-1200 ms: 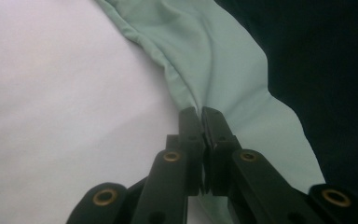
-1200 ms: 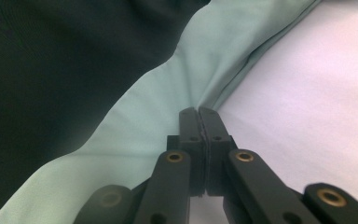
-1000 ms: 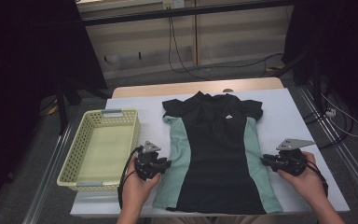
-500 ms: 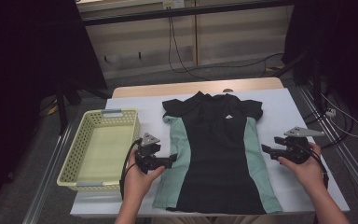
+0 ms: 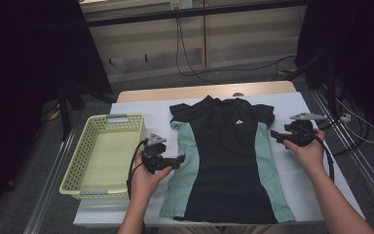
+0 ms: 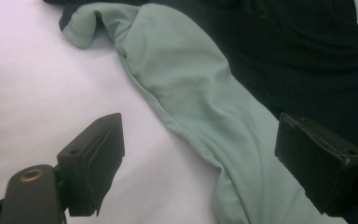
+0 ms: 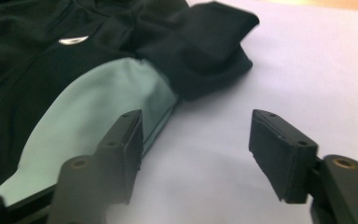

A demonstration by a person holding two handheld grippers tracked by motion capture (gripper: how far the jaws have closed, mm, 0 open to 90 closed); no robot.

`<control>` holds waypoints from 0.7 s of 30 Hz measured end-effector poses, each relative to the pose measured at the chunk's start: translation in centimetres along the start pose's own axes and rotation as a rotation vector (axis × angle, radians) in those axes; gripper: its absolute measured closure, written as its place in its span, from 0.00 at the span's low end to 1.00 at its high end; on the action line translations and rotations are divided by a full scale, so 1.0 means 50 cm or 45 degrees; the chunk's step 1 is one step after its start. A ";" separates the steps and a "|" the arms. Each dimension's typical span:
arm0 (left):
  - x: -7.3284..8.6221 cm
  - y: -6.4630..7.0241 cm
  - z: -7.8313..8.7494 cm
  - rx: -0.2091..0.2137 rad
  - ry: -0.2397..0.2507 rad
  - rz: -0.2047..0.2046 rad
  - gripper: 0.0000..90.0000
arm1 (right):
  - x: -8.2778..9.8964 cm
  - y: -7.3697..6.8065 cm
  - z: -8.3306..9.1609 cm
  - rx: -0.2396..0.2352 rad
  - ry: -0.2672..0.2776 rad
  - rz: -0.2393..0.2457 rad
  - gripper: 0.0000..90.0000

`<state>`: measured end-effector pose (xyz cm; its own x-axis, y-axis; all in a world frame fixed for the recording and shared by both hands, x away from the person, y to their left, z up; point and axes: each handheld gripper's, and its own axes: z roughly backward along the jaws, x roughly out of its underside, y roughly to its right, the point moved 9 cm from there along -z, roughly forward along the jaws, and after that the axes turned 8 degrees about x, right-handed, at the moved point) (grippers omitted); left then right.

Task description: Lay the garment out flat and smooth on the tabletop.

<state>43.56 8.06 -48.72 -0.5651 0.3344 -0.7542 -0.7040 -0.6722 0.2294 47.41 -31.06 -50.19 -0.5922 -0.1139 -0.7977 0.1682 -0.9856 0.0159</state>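
Observation:
A black polo shirt (image 5: 222, 156) with mint-green side panels lies flat on the white table cover (image 5: 151, 109), collar at the far end. My left gripper (image 5: 179, 160) is at the shirt's left mint panel (image 6: 191, 102). Its jaws have just been opening and stand open, with the panel's edge lying loose between them on the cloth. My right gripper (image 5: 274, 135) hovers by the right sleeve (image 7: 214, 44), just off the right mint panel (image 7: 93, 116). Its jaws have also just opened and now stand open over bare white cover, nothing between them.
A pale yellow mesh basket (image 5: 103, 120) stands left of the shirt, close to my left hand. Cables (image 5: 350, 127) trail off the table's right edge. The wooden table end (image 5: 175, 93) shows beyond the collar.
Both grippers have opened and let go of the shirt's sides. My right hand has moved away from me along the shirt's right edge to the sleeve. My left hand shifted a little the same way.

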 end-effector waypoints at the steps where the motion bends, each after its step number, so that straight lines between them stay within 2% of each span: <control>1: 0.002 0.000 -0.001 -0.007 0.005 -0.001 0.17 | -0.006 -0.001 -0.005 -0.007 0.007 0.001 0.43; 6: 0.004 0.000 0.000 -0.014 0.008 -0.006 0.14 | -0.034 0.001 -0.018 0.007 0.037 -0.011 0.48; 8: 0.004 0.002 0.003 -0.004 0.009 0.002 0.12 | -0.043 0.004 -0.023 0.012 0.043 -0.013 0.48; 11: 0.006 0.010 0.002 0.017 0.008 -0.014 0.11 | -0.053 0.005 -0.035 0.009 0.040 -0.021 0.49; 14: 0.005 0.019 0.003 0.050 0.019 -0.017 0.09 | -0.052 0.001 -0.048 -0.002 0.038 -0.066 0.51; 21: 0.003 0.026 0.009 0.078 0.044 -0.001 0.09 | -0.041 -0.005 -0.078 0.009 0.003 -0.033 0.55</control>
<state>42.36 7.53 -48.27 -0.5499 0.3115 -0.7750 -0.7301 -0.6300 0.2648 51.66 -30.10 -50.90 -0.5945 -0.0879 -0.7993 0.1475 -0.9891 -0.0009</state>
